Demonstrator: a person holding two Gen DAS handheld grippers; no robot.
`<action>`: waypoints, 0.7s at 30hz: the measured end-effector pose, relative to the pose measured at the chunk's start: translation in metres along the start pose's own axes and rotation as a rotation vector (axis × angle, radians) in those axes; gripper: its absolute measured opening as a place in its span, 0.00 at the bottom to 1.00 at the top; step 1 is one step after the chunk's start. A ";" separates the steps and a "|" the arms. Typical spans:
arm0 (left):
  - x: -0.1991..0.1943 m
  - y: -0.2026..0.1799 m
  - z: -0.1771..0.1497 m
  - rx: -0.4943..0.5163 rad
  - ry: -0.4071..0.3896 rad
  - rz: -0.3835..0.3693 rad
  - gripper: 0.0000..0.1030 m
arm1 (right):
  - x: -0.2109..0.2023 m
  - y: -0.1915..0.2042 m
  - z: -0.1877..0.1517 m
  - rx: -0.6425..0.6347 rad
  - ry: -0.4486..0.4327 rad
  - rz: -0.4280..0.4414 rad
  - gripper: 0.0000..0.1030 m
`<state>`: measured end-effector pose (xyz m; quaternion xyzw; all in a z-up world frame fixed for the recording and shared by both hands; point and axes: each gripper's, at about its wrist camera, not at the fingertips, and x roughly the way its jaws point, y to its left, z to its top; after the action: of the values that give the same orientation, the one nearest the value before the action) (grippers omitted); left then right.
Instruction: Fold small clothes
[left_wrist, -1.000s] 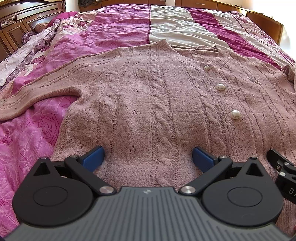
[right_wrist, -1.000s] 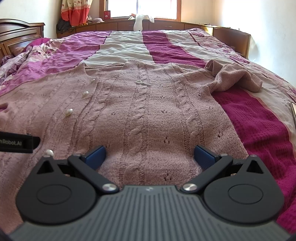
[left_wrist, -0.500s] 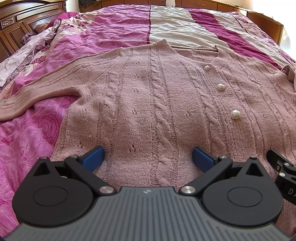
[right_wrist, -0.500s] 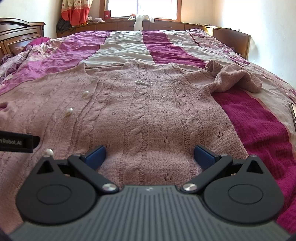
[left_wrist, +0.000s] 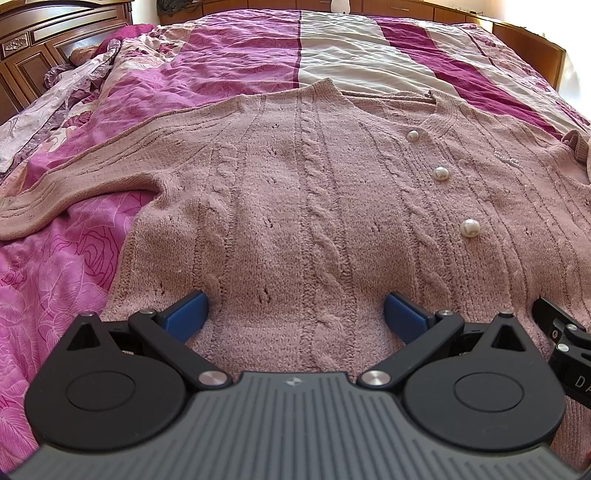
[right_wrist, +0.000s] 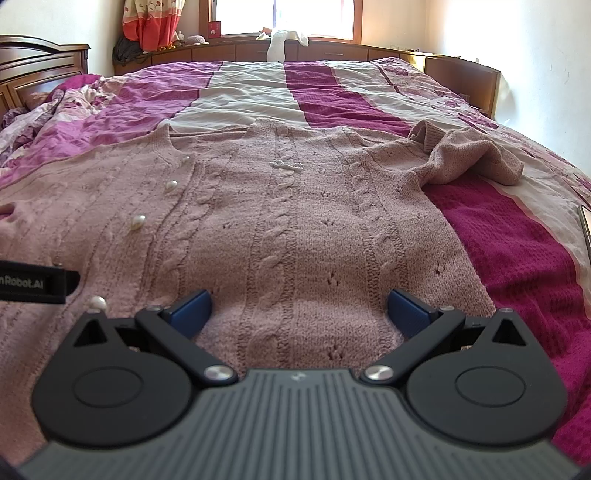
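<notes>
A dusty-pink cable-knit cardigan (left_wrist: 314, 192) with pearl buttons (left_wrist: 470, 228) lies spread flat on the bed, front up, hem toward me. It also shows in the right wrist view (right_wrist: 295, 229). My left gripper (left_wrist: 295, 314) is open over the left half of the hem, blue pads wide apart. My right gripper (right_wrist: 301, 312) is open over the right half of the hem. The left sleeve (left_wrist: 70, 188) stretches out flat to the left. The right sleeve (right_wrist: 469, 158) lies bunched up at the far right. Each gripper's edge shows in the other's view.
The bed has a pink, magenta and cream striped cover (right_wrist: 280, 96). A wooden headboard (left_wrist: 40, 48) stands at the left, with rumpled bedding (left_wrist: 70, 96) beside it. A wooden ledge with a white soft toy (right_wrist: 279, 42) runs under the window.
</notes>
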<state>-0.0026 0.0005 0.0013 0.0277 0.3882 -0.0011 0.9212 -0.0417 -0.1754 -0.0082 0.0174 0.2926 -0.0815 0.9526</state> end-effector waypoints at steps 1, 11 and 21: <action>0.000 0.000 0.000 0.000 0.000 0.000 1.00 | 0.000 0.000 0.000 0.000 0.000 0.000 1.00; 0.000 0.000 0.000 -0.001 0.000 0.000 1.00 | 0.000 0.000 0.000 -0.001 0.000 -0.001 1.00; -0.004 0.002 0.000 -0.004 0.006 0.001 1.00 | -0.001 0.000 0.001 0.000 0.001 0.000 1.00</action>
<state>-0.0047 0.0022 0.0042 0.0260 0.3909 0.0003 0.9201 -0.0418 -0.1756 -0.0067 0.0175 0.2930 -0.0816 0.9525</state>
